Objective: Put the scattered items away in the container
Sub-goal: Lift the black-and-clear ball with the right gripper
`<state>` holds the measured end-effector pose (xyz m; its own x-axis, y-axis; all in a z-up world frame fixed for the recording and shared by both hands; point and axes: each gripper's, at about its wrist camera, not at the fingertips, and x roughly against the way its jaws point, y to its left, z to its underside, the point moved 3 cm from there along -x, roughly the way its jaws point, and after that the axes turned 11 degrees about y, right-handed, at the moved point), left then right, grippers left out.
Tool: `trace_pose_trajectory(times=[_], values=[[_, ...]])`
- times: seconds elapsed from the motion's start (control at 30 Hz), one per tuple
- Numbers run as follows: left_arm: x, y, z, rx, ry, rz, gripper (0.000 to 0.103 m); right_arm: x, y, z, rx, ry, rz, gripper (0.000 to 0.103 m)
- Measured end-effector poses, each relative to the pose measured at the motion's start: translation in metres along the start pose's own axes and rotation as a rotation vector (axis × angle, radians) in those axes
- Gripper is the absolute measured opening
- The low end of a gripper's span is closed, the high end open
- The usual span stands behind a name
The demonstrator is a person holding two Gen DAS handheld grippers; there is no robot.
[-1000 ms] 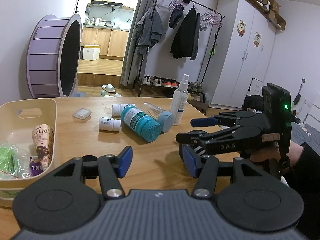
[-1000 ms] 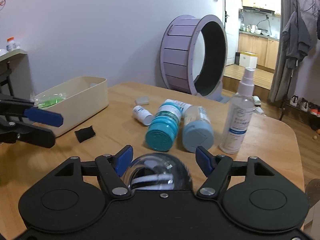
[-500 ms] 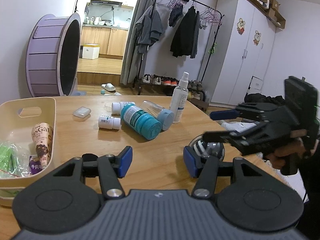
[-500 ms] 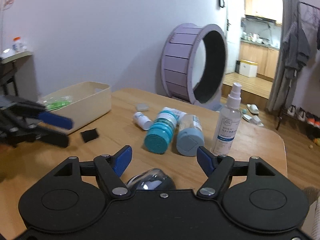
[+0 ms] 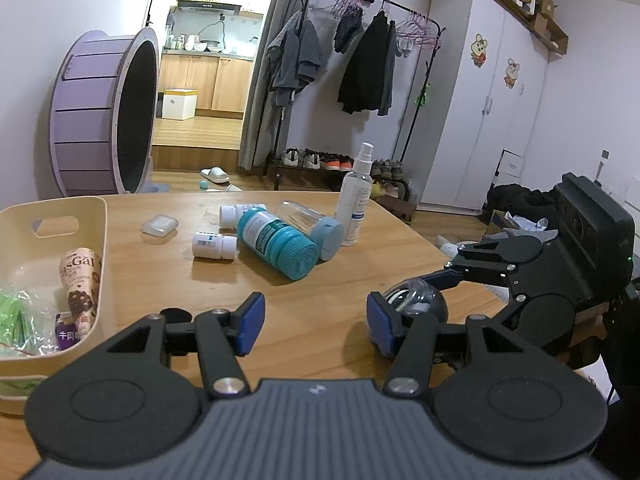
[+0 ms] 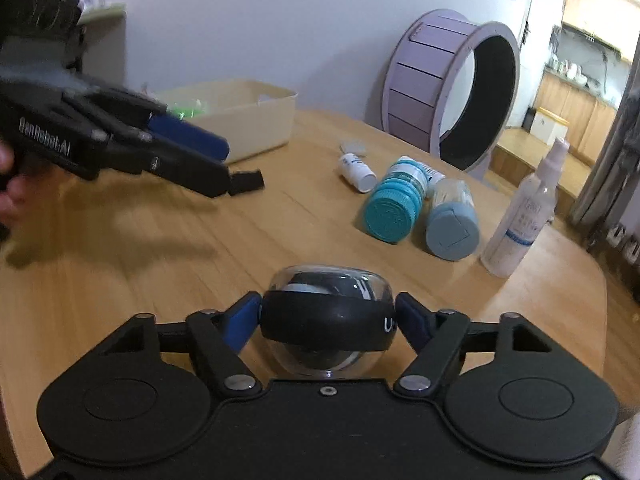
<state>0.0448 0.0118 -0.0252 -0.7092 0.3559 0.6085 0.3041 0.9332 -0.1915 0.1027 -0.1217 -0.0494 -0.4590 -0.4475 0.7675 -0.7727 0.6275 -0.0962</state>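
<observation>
**Entry: gyro ball, taken at the band by the right hand-held gripper**

**Left wrist view.** Left hand-held gripper [image 5: 312,322]: jaws wide apart, nothing between them, hovering low over the bench [image 5: 168,276]. Gyro ball [image 5: 416,304]: at the near right of the bench, partly hidden behind the left gripper's right pad, with a blue finger of the right hand-held gripper [image 5: 424,298] reaching in against it. Whether the ball rests on the wood or is lifted cannot be told here. Cream container [image 5: 98,240]: at the left edge, already holding a snack cone [image 5: 80,280] and green packets [image 5: 16,320]. Loose on the bench, well apart from the container: teal-capped bottle [image 5: 276,242], blue-capped jar [image 5: 320,228], two small white bottles [image 5: 214,245], spray bottle [image 5: 356,204], small clear case [image 5: 159,225].

**Right wrist view.** Shows what the other does not: both blue pads [image 6: 246,322] pressed against the ball's black middle band [image 6: 328,326], clear domes above and below; the jaws are closed on it. Also shown only here: a small black piece [image 6: 246,181] beside the container [image 6: 256,120].

**Handling, judged.** Rigid shell, probably weighty for its size owing to the inner rotor. Domes smooth, rounded and likely slippery; the band is the sound place to hold. Keep it level; a drop could crack the clear casing.
</observation>
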Motion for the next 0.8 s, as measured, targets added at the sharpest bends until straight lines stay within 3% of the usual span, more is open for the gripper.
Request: trace_pose_trajectory(times=[0.2, 0.47, 0.8], values=[[0.004, 0.003, -0.001, 0.006, -0.012, -0.002, 0.055, 0.001, -0.011, 0.001, -0.111, -0.02, -0.037, 0.07], [0.006, 0.006, 0.0, 0.009, -0.013, -0.009, 0.055, -0.013, -0.005, -0.011, -0.145, -0.074, -0.059, 0.07], [0.002, 0.001, 0.001, -0.006, -0.005, -0.008, 0.055, 0.008, 0.0, 0.006, -0.079, -0.002, -0.078, 0.071]])
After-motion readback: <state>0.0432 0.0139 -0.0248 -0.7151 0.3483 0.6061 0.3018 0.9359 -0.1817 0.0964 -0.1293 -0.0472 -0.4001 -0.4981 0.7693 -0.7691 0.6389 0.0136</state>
